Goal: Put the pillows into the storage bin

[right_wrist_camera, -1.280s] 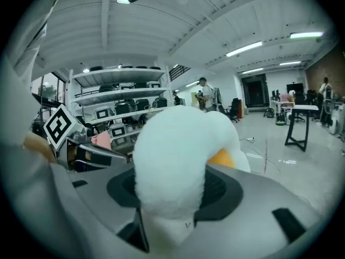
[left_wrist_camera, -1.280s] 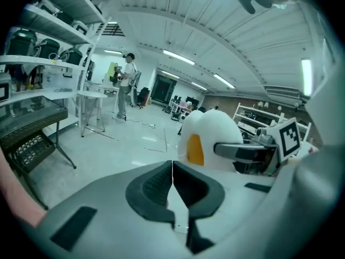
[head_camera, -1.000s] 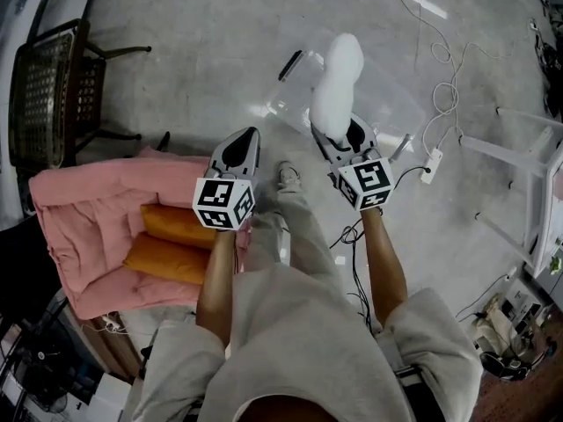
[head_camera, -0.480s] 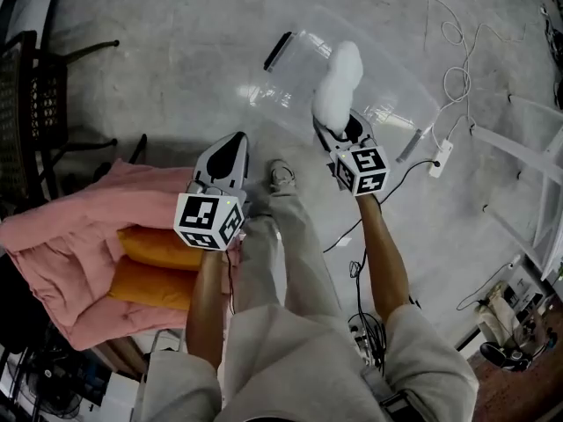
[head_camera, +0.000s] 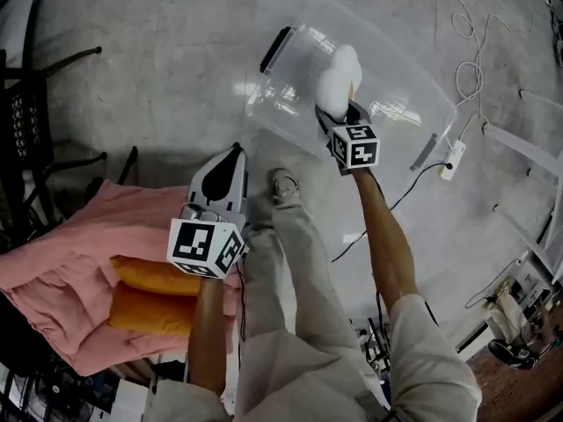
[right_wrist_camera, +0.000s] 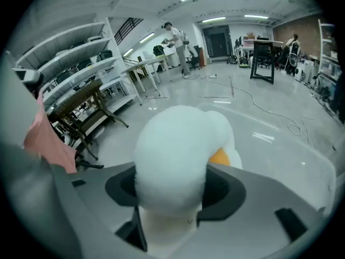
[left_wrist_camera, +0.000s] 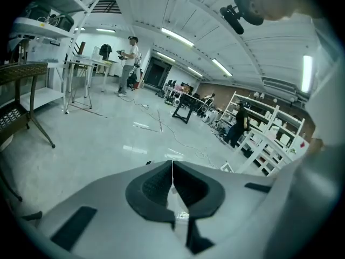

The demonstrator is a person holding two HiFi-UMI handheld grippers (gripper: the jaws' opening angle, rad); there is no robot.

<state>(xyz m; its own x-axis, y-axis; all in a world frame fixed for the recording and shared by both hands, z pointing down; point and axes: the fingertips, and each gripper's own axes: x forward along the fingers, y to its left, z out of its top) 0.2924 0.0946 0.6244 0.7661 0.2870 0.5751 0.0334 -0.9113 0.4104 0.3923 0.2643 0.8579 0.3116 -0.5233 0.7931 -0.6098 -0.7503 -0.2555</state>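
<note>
White pillow (head_camera: 339,79) pinched between right tongs (head_camera: 339,112), just easing open, over bin (head_camera: 299,86).

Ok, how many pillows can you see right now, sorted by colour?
white pillow: 1
orange pillows: 2
Total: 3 pillows

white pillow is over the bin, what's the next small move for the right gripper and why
Probably open the tongs fully to drop it: the right gripper has the white pillow pinched between tongs that have just been opening, and the pillow hangs within the outline of the clear storage bin in the head view.
</note>
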